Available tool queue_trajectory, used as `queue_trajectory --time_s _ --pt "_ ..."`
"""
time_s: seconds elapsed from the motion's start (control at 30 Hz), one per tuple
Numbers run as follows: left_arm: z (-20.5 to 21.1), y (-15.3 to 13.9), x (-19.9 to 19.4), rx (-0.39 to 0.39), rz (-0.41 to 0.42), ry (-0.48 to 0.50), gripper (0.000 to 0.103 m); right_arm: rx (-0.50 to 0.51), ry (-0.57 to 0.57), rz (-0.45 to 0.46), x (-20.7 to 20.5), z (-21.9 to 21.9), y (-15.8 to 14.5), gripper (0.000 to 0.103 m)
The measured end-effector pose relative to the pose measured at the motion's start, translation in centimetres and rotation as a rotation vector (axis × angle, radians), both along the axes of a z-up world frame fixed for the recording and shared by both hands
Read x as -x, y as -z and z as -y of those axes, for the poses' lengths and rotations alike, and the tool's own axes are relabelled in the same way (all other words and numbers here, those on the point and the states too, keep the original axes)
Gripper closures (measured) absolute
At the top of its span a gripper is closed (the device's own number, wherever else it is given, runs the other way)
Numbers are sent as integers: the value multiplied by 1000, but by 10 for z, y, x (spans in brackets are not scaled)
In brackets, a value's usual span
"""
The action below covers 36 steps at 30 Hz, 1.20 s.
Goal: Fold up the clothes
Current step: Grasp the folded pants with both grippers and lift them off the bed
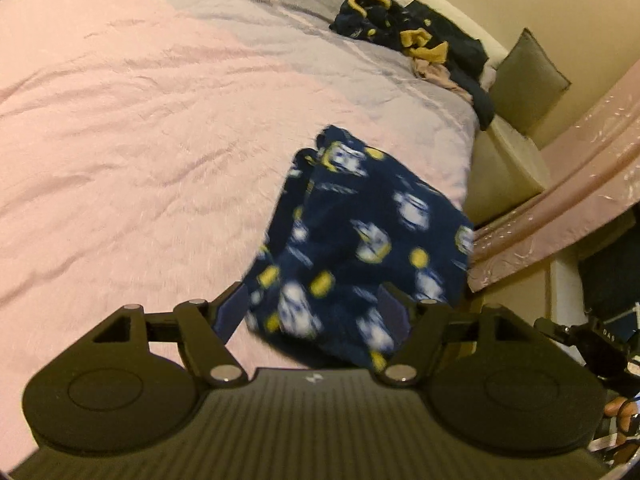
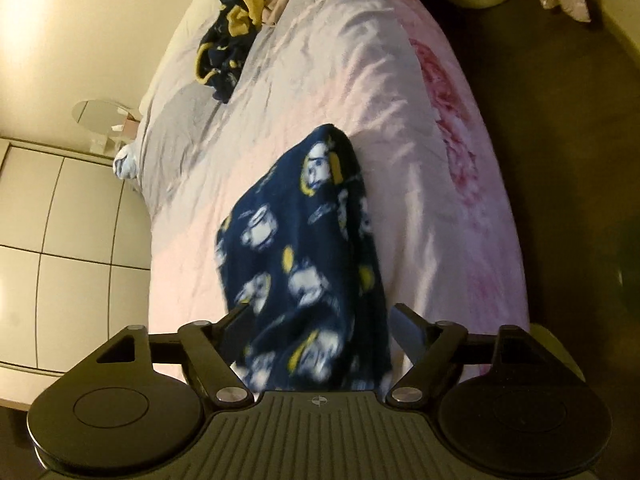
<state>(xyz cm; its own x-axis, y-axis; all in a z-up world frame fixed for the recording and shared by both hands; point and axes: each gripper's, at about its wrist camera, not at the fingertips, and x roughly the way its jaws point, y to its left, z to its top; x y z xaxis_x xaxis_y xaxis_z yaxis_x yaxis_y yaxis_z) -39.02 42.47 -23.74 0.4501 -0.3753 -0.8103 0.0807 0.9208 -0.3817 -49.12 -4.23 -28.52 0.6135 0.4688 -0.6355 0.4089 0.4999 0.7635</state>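
A folded navy fleece garment (image 1: 360,220) with white and yellow prints lies near the right edge of the pink bed cover (image 1: 140,120). It is motion-blurred. My left gripper (image 1: 313,308) is open wide, and the garment's near end sits between its fingers. In the right wrist view the same garment (image 2: 304,240) runs away from me over the bed cover (image 2: 400,100). My right gripper (image 2: 320,320) is open wide too, its fingers on either side of the garment's near end.
A loose pile of navy and mustard clothes (image 1: 412,36) lies at the bed's far corner, also visible as the clothes pile (image 2: 236,28). A grey cushion (image 1: 524,80) leans by the wall. White panels (image 2: 60,220) border one side of the bed, dark floor (image 2: 580,160) the other.
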Motion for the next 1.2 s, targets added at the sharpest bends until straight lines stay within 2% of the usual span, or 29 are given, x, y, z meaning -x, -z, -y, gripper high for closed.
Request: queue_trajectory --time_s 0.1,0.17,0.27,0.47,0.6,0.73,0.8,0.93,1.07,1.2 --pt "-2 25 -26 11 -12 9 35 -40 -6 -26 -30 0 36 22" --pt "-3 38 -38 31 -18 18 35 -103 -6 -2 -45 0 57 22" --pt "-5 58 -57 62 -27 33 35 -120 -9 5 -64 -2 86 22" --pt "-6 86 -86 104 -32 83 34 -146 -22 -15 -88 -10 122 23" --pt "1 97 -101 131 -51 149 32 -114 -34 -36 -96 -19 129 23" --pt "12 111 -118 242 -103 208 31 -99 -51 -45 -99 -23 129 23" --pt "20 116 -125 234 -110 228 29 -99 -53 -51 -100 -23 128 23" --pt "23 133 -135 159 -128 231 25 -100 -56 -63 -100 -24 127 23" --pt "18 152 -144 264 -178 217 24 -137 -46 -32 -95 -22 125 23" --pt "9 177 -151 403 -226 167 21 -141 -57 -19 -97 -25 127 23"
